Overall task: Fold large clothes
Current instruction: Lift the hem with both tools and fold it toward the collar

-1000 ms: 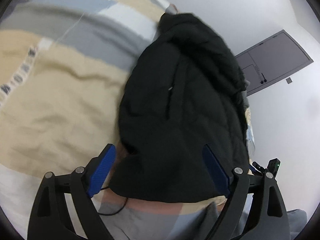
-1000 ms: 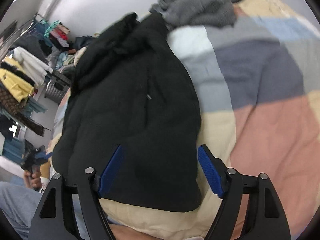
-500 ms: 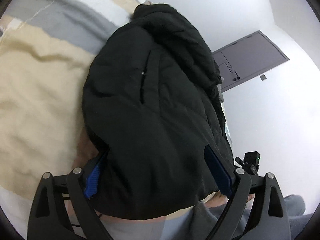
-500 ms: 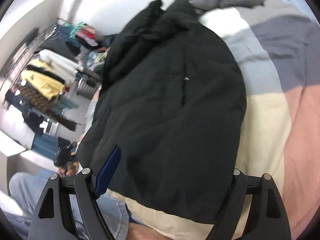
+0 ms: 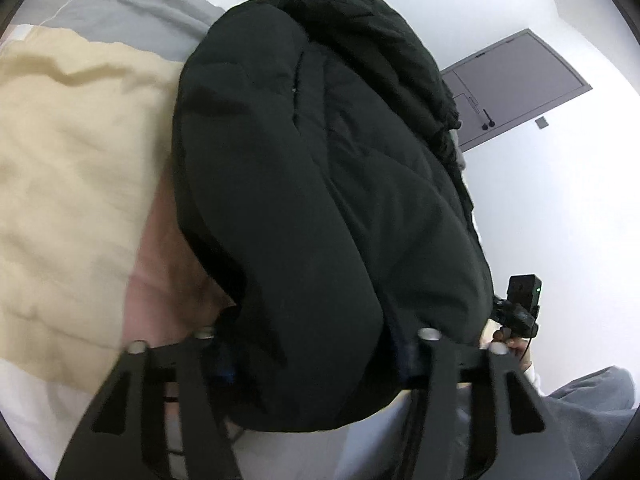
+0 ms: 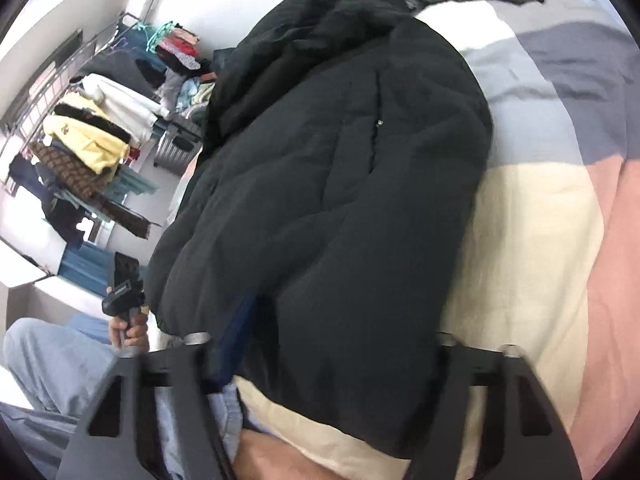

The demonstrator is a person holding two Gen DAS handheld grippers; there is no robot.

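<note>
Both claws are biting into the near hem of the black jacket: left claw and right claw each clamping on padding. Jacket's lying on the bed. Next I'm guessing: lifting the hem toward the collar.

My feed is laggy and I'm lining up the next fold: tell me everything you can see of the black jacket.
The black jacket is a puffy, quilted, matte coat lying lengthwise on the patchwork bedspread, its bunched hood or collar at the far end. A small silver zipper pull shows mid-body. Its near hem bulges between the fingers of both the left tongs and the right tongs; whether either has closed on it can't be told.
</note>
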